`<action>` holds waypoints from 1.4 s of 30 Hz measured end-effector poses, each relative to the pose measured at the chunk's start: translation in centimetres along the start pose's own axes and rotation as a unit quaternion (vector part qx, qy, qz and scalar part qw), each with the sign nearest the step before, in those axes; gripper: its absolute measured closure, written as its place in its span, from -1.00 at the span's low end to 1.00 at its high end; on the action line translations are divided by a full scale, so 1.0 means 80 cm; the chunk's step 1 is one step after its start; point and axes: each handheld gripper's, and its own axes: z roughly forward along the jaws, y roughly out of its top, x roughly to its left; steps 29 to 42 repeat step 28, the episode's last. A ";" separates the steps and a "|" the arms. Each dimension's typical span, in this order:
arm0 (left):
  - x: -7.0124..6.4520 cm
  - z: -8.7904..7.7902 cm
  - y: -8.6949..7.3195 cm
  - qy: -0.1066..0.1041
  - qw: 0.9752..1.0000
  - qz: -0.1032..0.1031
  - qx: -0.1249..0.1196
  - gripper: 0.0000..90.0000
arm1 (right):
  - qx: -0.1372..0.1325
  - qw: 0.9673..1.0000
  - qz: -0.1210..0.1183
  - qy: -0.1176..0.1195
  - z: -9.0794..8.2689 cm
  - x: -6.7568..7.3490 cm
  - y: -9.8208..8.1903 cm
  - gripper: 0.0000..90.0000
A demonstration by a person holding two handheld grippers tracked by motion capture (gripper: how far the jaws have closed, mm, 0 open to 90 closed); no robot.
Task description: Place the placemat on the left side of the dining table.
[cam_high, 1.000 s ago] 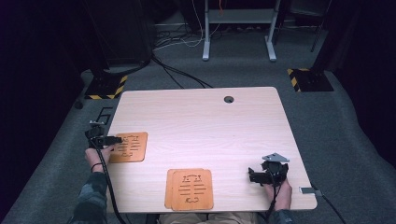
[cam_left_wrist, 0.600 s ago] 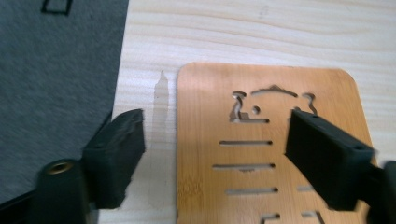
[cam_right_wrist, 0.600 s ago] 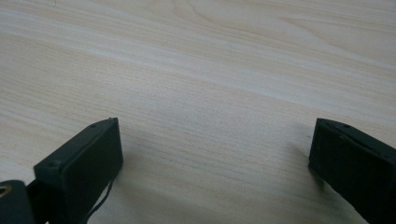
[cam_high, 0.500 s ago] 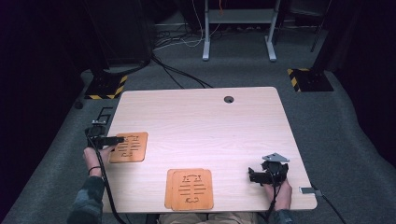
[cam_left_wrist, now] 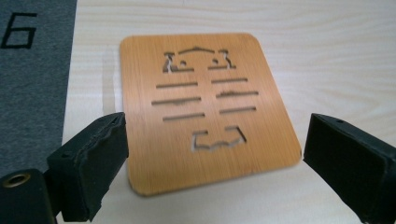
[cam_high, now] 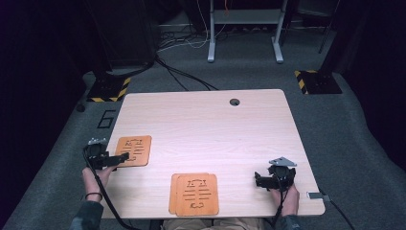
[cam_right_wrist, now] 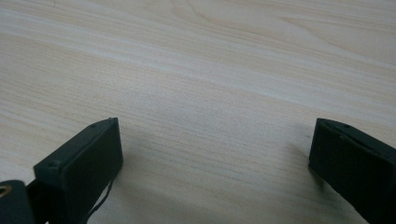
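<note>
Nearest you, a stack of two bamboo trivets (cam_high: 193,194) lies flat at the table's (cam_high: 206,124) front edge, about midway between your hands, with bare wood on both sides of it. To its right, your right gripper (cam_high: 258,181) sits low by the front right corner, its jaws spread wide with only tabletop between them. Your left gripper (cam_high: 125,156) is at the left edge, its tips over the near left corner of the single bamboo trivet (cam_left_wrist: 205,109). Its jaws have just been opening and now stand wide, holding nothing; in the left gripper view the trivet lies flat ahead of and between them, untouched by either pad. That trivet sits just inside the table's left edge, with grey carpet (cam_left_wrist: 32,84) beyond. Behind both trivets the tabletop runs open to the cable hole (cam_high: 234,102) near the far edge.
</note>
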 end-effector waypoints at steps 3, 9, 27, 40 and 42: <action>-0.007 -0.005 -0.016 0.001 1.000 0.004 -0.001 -0.89 | 0.000 1.000 0.000 0.000 0.000 0.000 0.000 -0.96; -0.016 -0.002 -0.056 0.010 1.000 0.015 -0.002 -0.90 | 0.000 1.000 0.000 0.000 0.000 0.000 0.000 -0.96; -0.018 0.014 -0.100 0.057 0.997 0.055 -0.013 -1.00 | 0.000 1.000 0.007 -0.002 0.001 0.001 0.000 -0.97; -0.018 0.014 -0.100 0.057 0.997 0.055 -0.013 -1.00 | 0.000 1.000 0.007 -0.003 0.001 0.001 0.000 -0.97; -0.018 0.014 -0.100 0.057 0.997 0.055 -0.013 -1.00 | 0.000 1.000 0.007 -0.003 0.001 0.001 0.000 -0.97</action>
